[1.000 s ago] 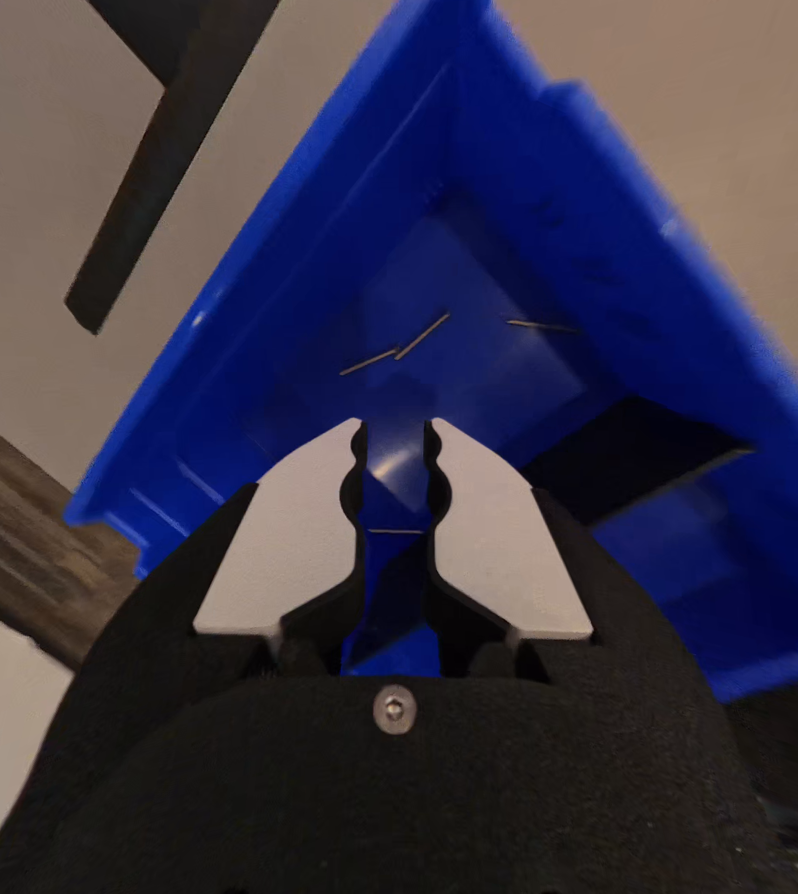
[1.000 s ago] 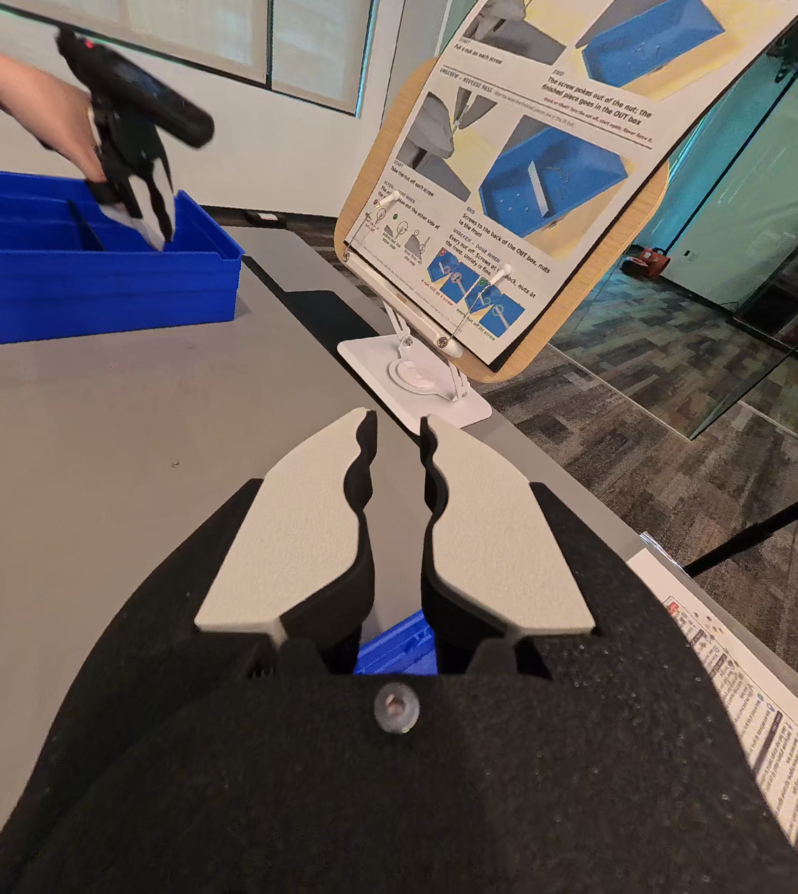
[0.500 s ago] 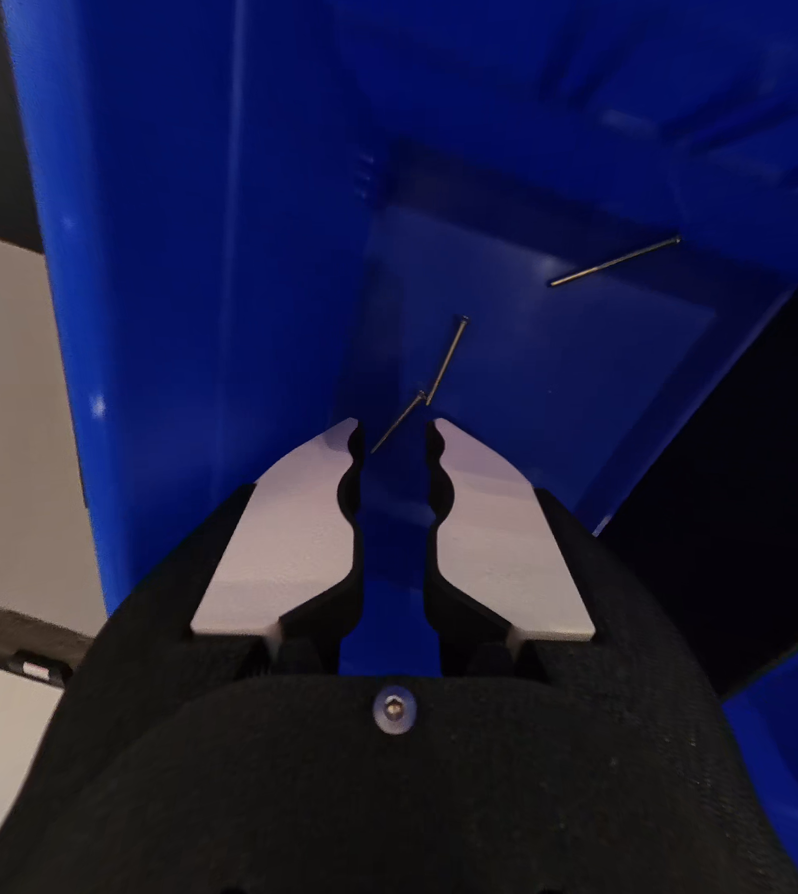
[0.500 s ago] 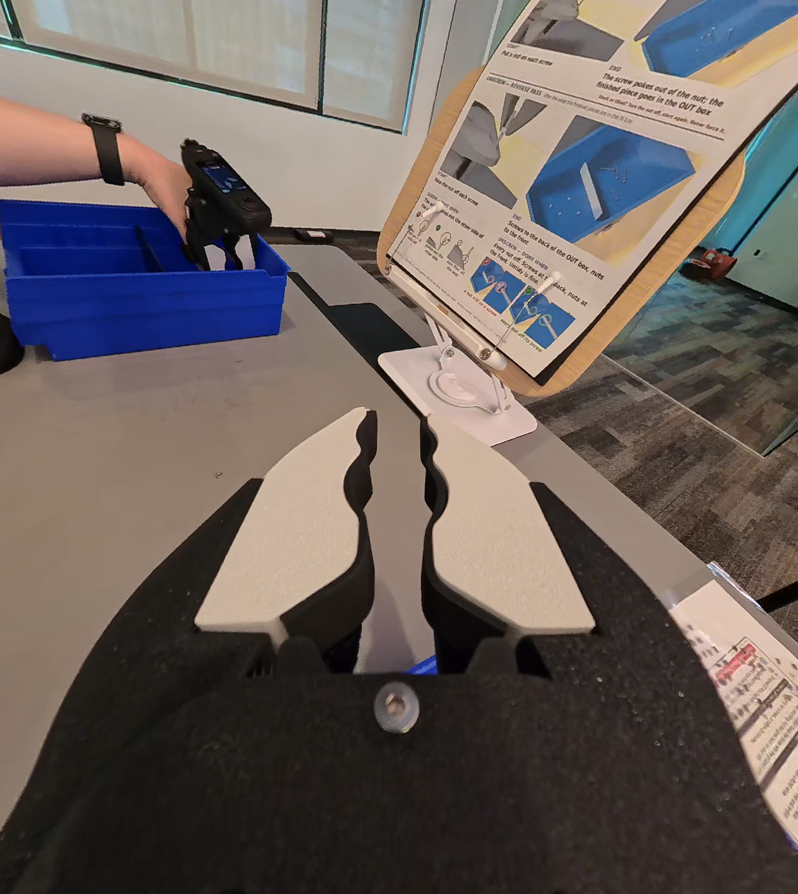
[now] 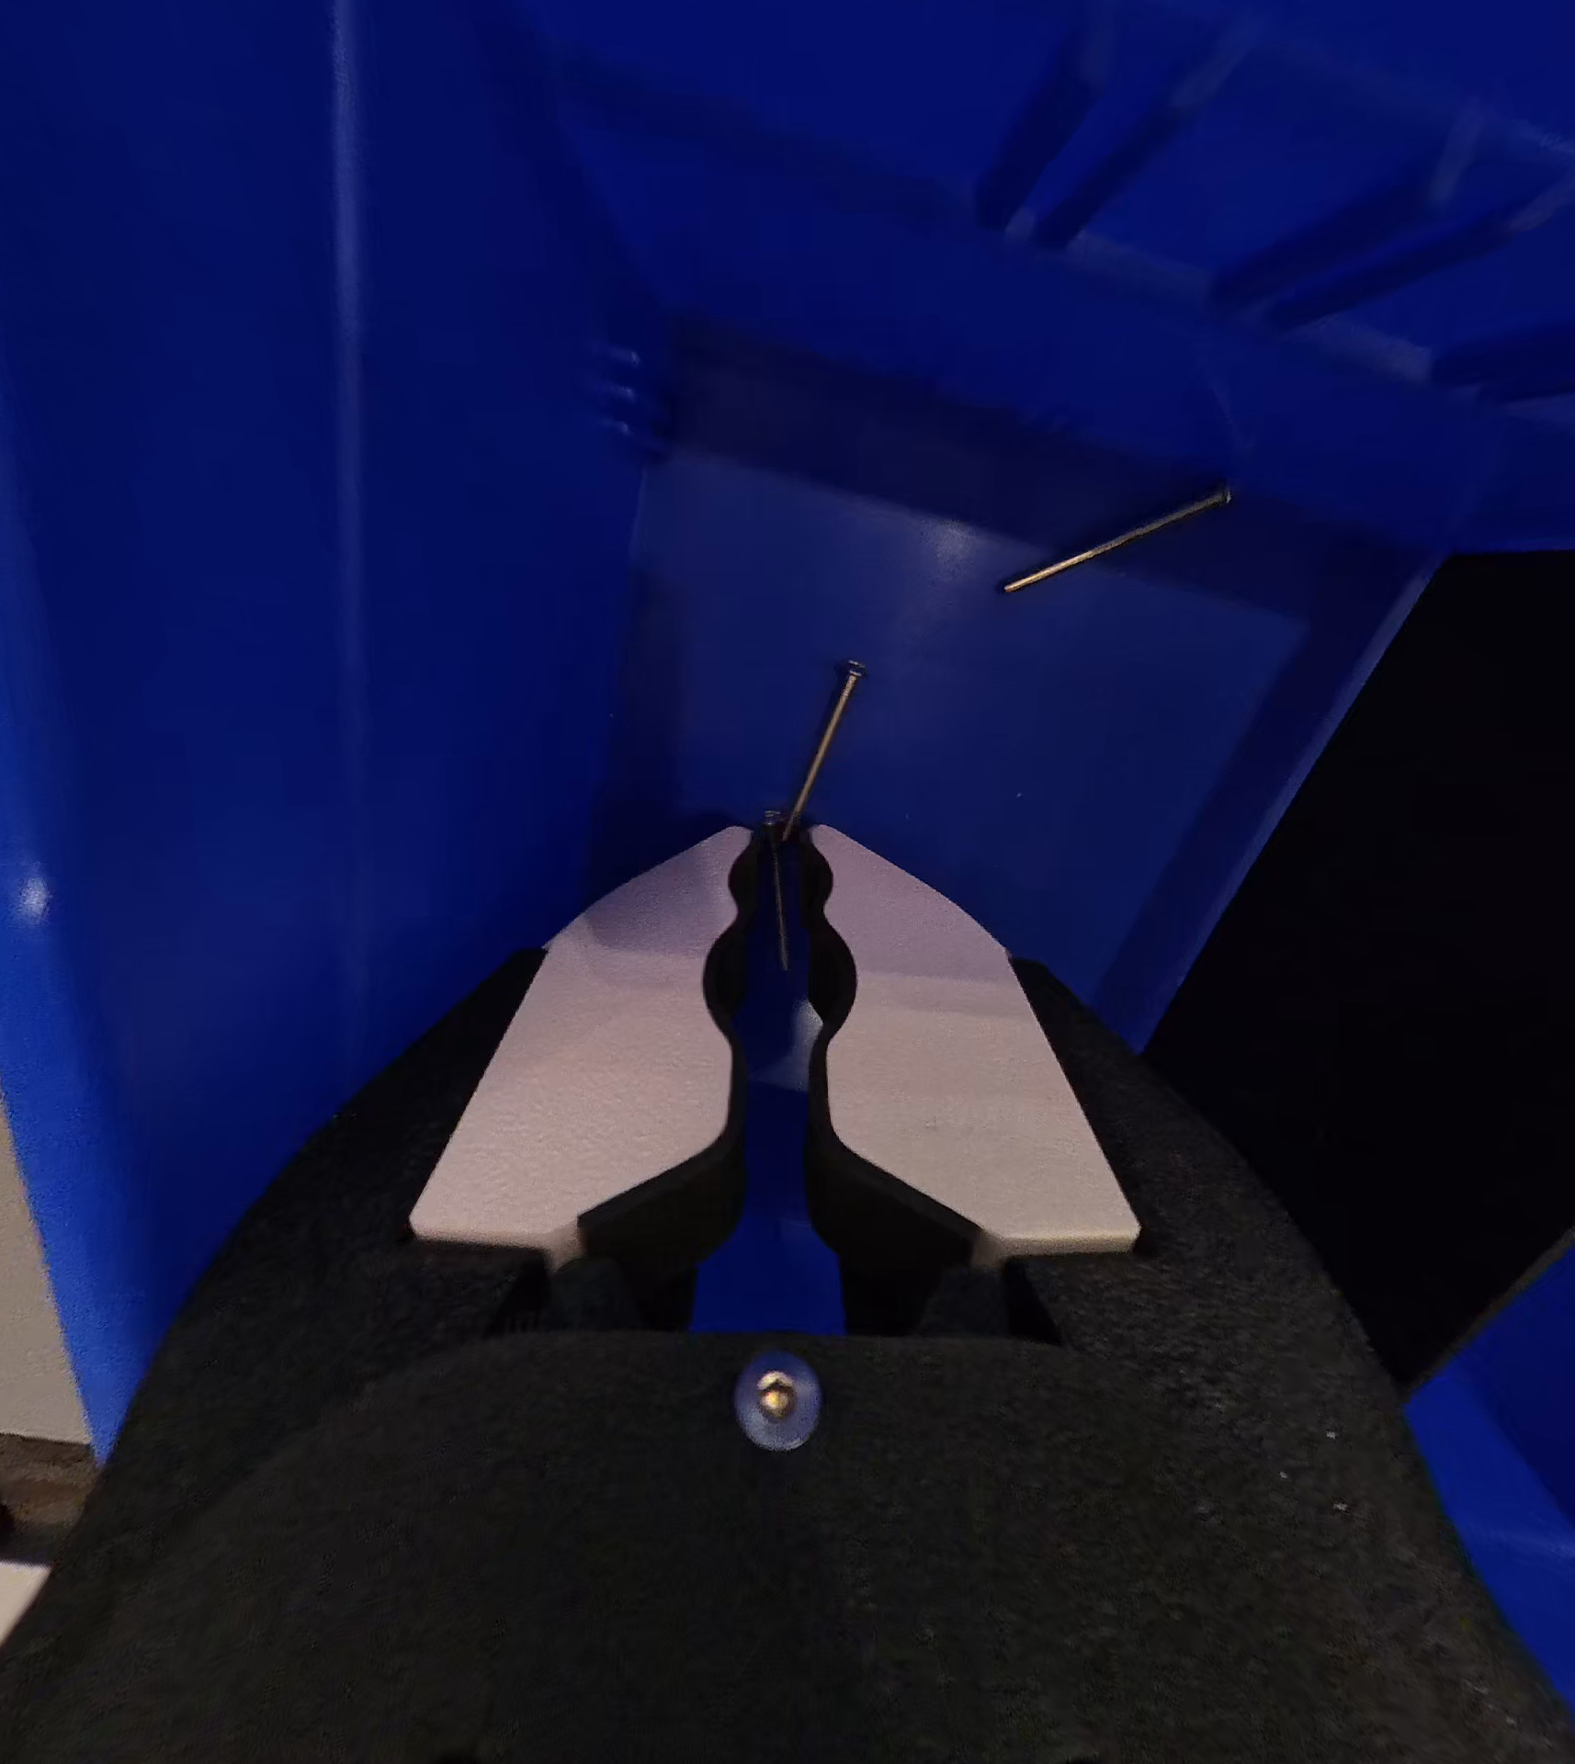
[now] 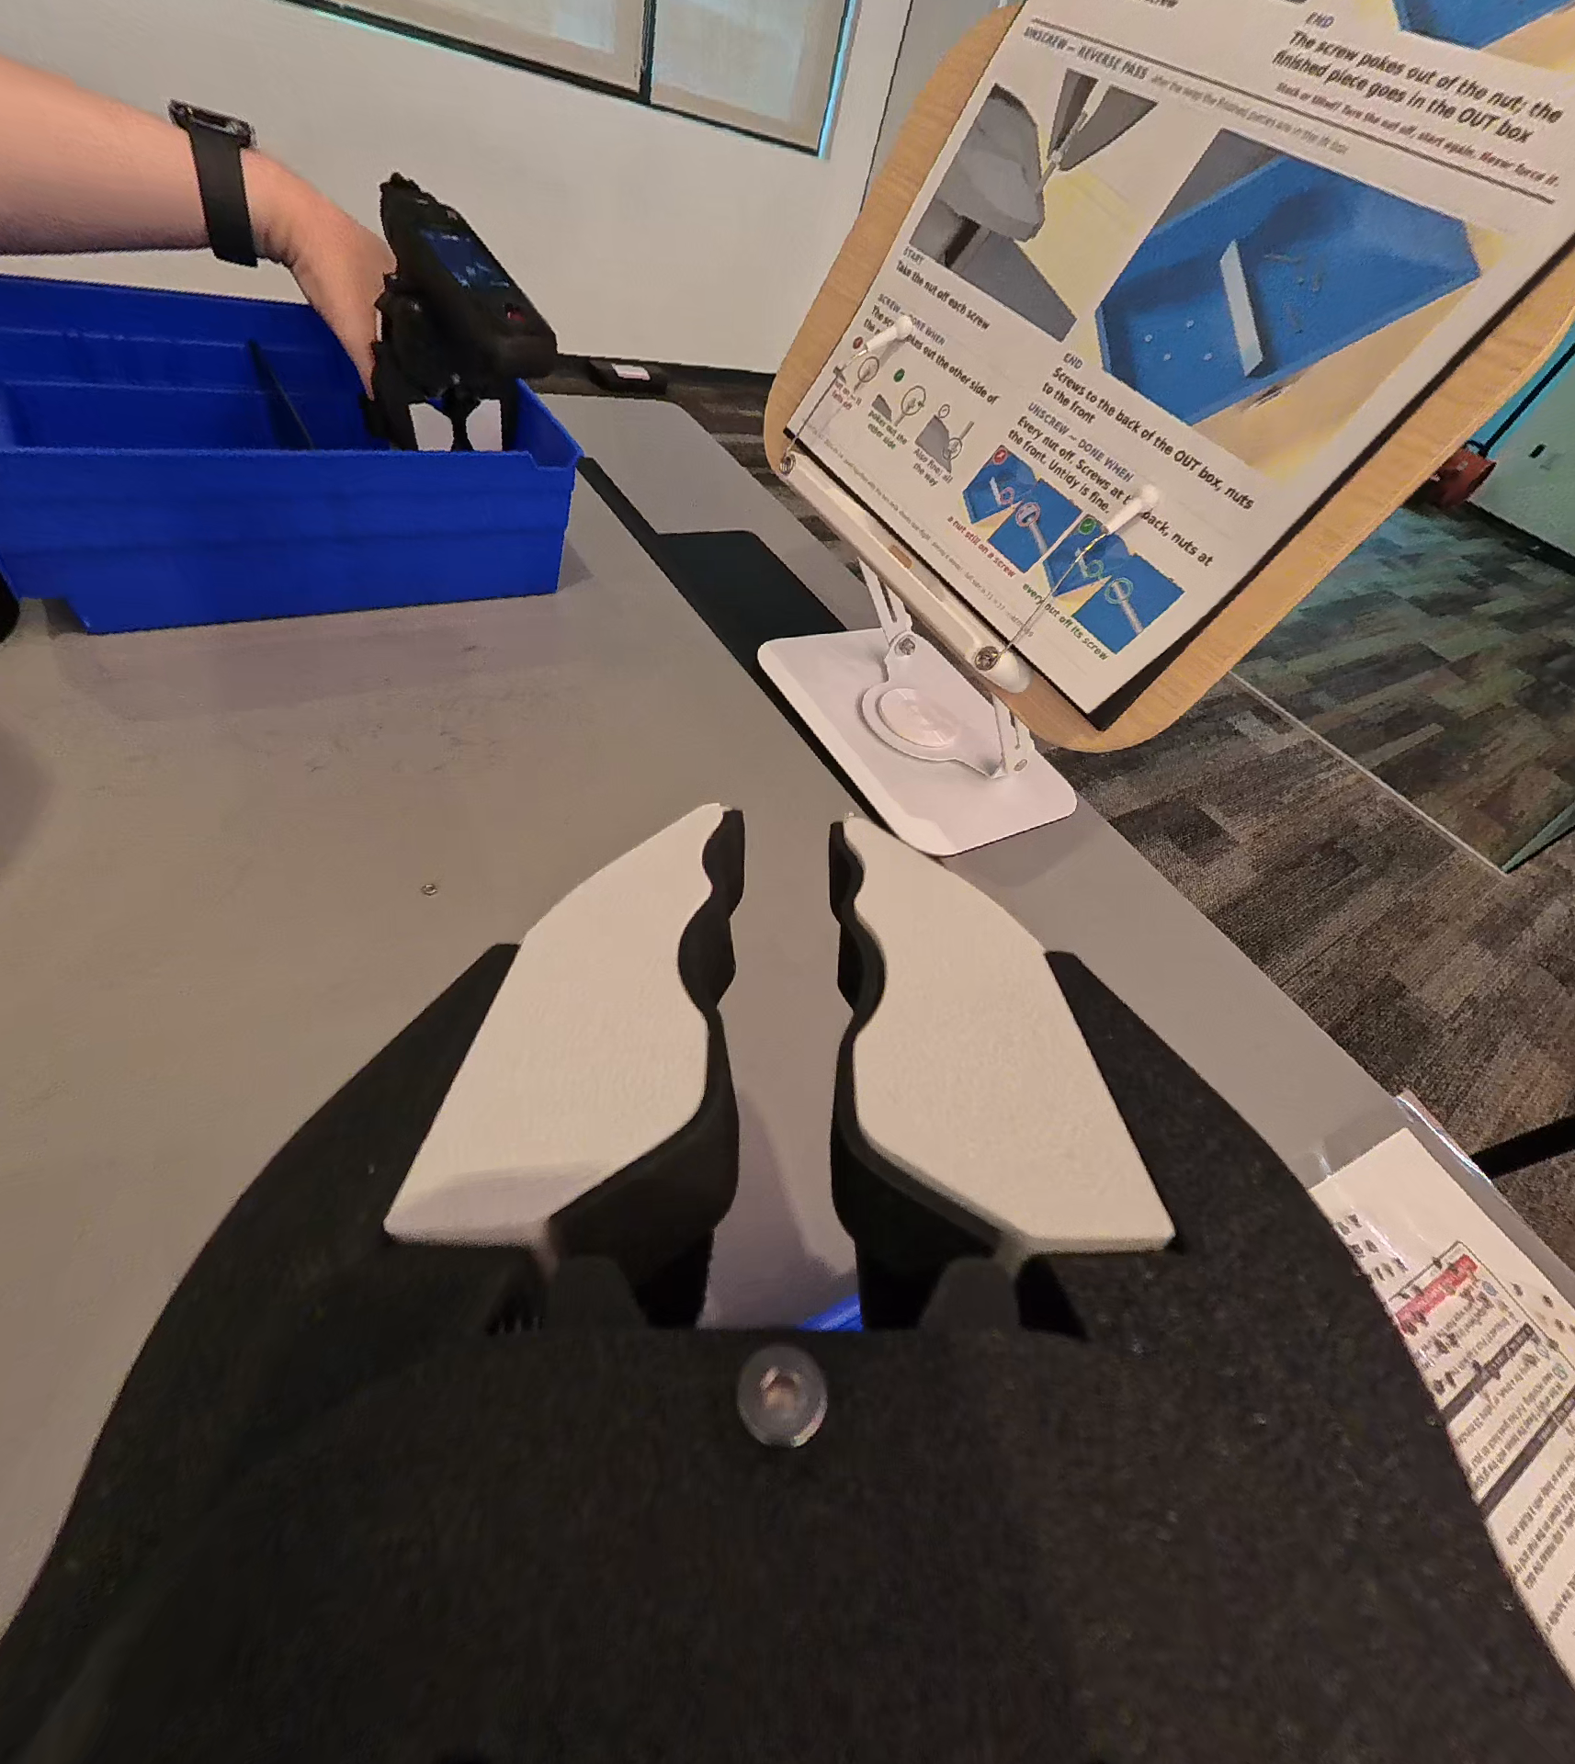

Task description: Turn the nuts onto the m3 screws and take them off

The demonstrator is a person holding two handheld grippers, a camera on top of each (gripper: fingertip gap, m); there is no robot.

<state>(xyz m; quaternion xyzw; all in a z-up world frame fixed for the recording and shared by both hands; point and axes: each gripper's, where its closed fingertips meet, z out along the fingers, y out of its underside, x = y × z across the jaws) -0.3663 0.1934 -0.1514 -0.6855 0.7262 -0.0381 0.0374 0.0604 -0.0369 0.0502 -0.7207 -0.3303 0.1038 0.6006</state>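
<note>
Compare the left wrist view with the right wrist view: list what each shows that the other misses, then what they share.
Only the left wrist view shows the screws: one lying between the left gripper's nearly closed fingers, a second just beyond the tips, a third farther back.

Only the right wrist view shows the right gripper, open and empty over the grey table, a small nut lying loose on it, the instruction board on its white stand, and the person's hand.

Both show the blue bin and the left gripper reaching into it.
</note>
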